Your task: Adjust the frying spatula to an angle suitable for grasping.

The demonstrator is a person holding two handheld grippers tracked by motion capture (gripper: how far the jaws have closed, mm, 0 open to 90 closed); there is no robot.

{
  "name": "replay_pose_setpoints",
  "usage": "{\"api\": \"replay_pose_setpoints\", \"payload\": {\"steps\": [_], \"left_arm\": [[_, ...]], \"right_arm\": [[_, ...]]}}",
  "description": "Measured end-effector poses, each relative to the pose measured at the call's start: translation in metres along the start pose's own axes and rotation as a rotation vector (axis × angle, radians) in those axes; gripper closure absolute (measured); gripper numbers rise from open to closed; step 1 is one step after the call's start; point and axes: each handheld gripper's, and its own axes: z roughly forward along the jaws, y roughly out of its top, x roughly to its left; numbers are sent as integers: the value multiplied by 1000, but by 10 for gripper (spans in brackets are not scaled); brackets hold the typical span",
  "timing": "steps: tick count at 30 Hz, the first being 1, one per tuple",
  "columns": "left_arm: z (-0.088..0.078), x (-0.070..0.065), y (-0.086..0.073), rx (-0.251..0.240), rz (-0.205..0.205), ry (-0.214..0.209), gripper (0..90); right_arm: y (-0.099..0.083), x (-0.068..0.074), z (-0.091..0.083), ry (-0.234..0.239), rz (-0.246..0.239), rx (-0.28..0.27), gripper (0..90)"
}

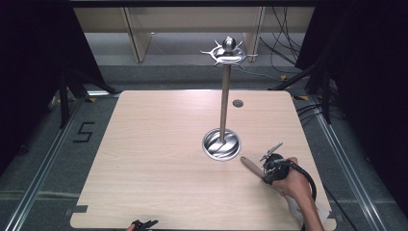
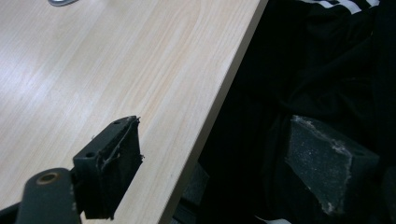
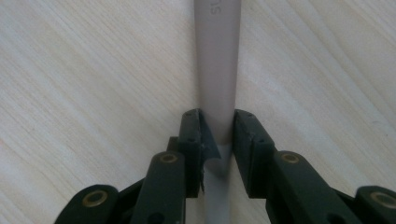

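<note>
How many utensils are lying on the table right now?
1. A single utensil lies on the table, right of the metal stand, its handle clamped in the right gripper. Its far end is hidden under the hand.

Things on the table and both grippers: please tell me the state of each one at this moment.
Utensil handle: lying flat on the table, clamped between the right gripper's pads.
Right gripper: shut on the utensil handle.
Left gripper: open, nothing between its jaws, hanging over the table's near edge.
Metal stand: upright on its round base, hooks at the top with nothing hanging on them.
Table: bare light wood around the stand.
</note>
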Motion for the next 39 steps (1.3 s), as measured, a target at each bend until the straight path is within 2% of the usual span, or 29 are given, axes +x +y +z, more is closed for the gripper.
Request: {"api": "replay_pose_setpoints", "payload": {"steps": [2,3,4,6,7,10,14,16,17,20,25,26,27,30,35,36,37,39], "left_arm": [[1,0,0,2,1,-6,169],[0,0,0,3,4,-16,170],[0,0,0,-1,5,-9,170],[0,0,0,-2,3,-7,170],[0,0,0,1,5,-11,170],[0,-1,0,-3,4,-4,170],[0,0,0,0,6,-10,171],[0,0,0,-7,1,-10,171],[0,0,0,-5,0,-10,171],[0,0,0,2,2,-6,171],[-1,0,1,9,6,-27,172],[-2,0,1,10,7,-17,172],[-3,0,1,8,11,-11,172],[-2,0,1,3,8,-8,172],[-1,-1,0,-3,7,6,172],[-1,0,0,-5,6,1,173],[-2,0,0,-5,-3,-27,173],[-2,0,0,-8,-3,-23,172]], "right_arm": [[-1,0,1,9,8,-4,743],[-1,-1,1,7,-11,-11,742],[0,-4,1,12,-26,-5,742],[2,-5,1,24,-35,3,742],[2,-4,1,28,-19,12,742],[4,-5,1,27,-41,16,744],[5,-1,1,14,-46,29,747],[6,0,1,-5,-83,36,747],[6,1,1,-3,-73,37,747],[8,3,1,-12,-106,53,747],[11,4,1,-15,-115,75,745],[11,3,1,-12,-113,76,745],[10,1,1,0,-105,68,745],[10,1,1,-10,-120,67,746],[9,1,0,-8,-93,45,748],[8,1,-1,-3,-86,32,748],[5,-3,-6,-9,-78,-19,748],[3,-3,-8,2,-62,-30,748]]}}
